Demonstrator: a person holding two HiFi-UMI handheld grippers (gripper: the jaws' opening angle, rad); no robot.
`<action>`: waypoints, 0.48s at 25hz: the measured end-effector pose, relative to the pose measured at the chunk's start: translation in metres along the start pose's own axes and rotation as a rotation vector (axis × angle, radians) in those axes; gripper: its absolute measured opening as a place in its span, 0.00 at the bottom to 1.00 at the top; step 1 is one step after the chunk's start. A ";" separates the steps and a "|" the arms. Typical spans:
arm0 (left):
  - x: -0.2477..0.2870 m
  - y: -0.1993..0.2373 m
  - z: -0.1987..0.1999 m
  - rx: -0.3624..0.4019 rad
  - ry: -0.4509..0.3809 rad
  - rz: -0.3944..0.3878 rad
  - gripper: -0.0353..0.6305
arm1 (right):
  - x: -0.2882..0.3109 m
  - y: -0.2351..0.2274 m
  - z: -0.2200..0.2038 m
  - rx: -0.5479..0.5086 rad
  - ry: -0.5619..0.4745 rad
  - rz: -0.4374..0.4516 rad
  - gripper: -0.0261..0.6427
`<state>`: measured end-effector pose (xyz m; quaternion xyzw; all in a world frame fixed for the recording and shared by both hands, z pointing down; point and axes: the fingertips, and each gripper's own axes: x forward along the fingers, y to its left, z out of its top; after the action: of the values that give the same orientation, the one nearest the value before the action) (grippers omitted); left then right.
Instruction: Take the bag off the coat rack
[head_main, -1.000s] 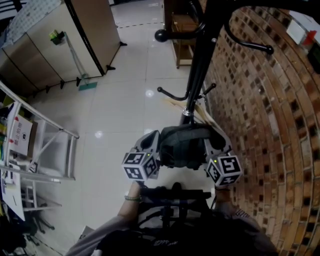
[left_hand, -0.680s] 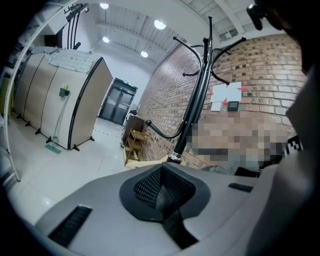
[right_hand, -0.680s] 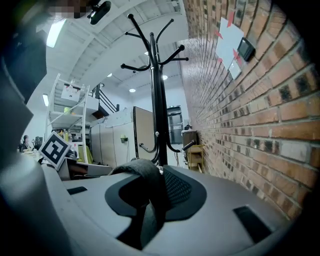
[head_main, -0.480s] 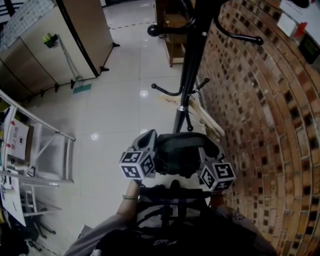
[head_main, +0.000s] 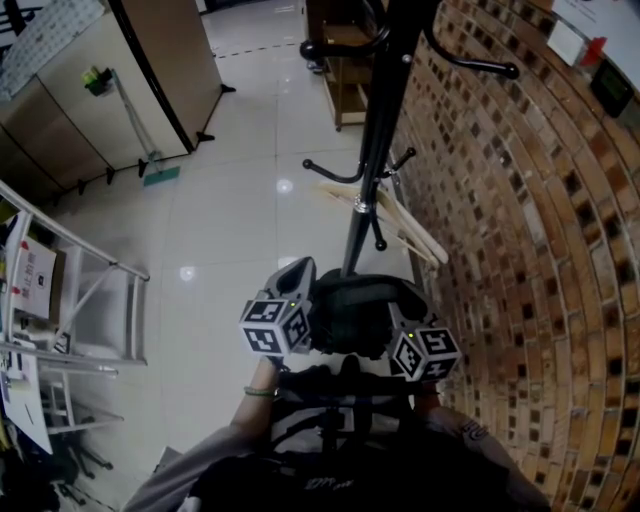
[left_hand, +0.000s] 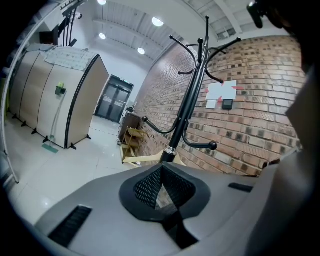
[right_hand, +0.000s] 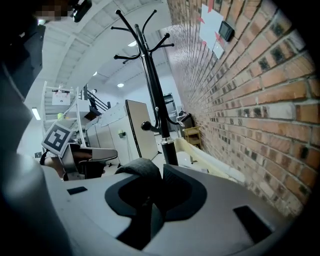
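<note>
since bag (head_main: 350, 308) sits clear of coat rack (head_main: 375, 150), removal looks done; right hand-held gripper (right_hand: 159, 185) clamps bag; left hand-held gripper (left_hand: 161, 187) pinched closed, seemingly empty.

Placement as seen in the head view:
- Rack (head_main: 372, 150): centre, from top edge down to mid-frame, just left of wall (head_main: 520, 220), which fills the right side.
- Hangers (head_main: 405, 222): on floor (head_main: 230, 230) by the rack's foot, against the wall.
- Bag (head_main: 352, 312): lower centre, below the rack's foot, between left claw (head_main: 300, 275) and right claw (head_main: 415, 300); a fold of it sits in the right claw.
- Cabinet (head_main: 100, 80): upper left.
- Mop (head_main: 140, 135): before the cabinet.
- Ladder (head_main: 90, 290): left edge.
- Shelf (head_main: 335, 70): top centre, behind the rack.
</note>
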<state>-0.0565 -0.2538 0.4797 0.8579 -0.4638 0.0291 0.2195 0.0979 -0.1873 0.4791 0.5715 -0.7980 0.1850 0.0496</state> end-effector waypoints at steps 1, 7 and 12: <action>0.000 -0.001 0.000 0.003 0.001 -0.003 0.06 | 0.001 -0.001 -0.003 0.005 0.002 -0.003 0.15; -0.001 -0.002 0.000 0.010 0.010 -0.015 0.06 | 0.003 -0.011 -0.013 -0.019 0.048 -0.066 0.15; 0.003 -0.007 0.000 0.017 0.012 -0.029 0.06 | 0.003 -0.016 -0.016 -0.021 0.059 -0.088 0.15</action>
<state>-0.0493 -0.2530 0.4783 0.8662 -0.4496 0.0348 0.2155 0.1099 -0.1888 0.4982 0.5997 -0.7722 0.1909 0.0872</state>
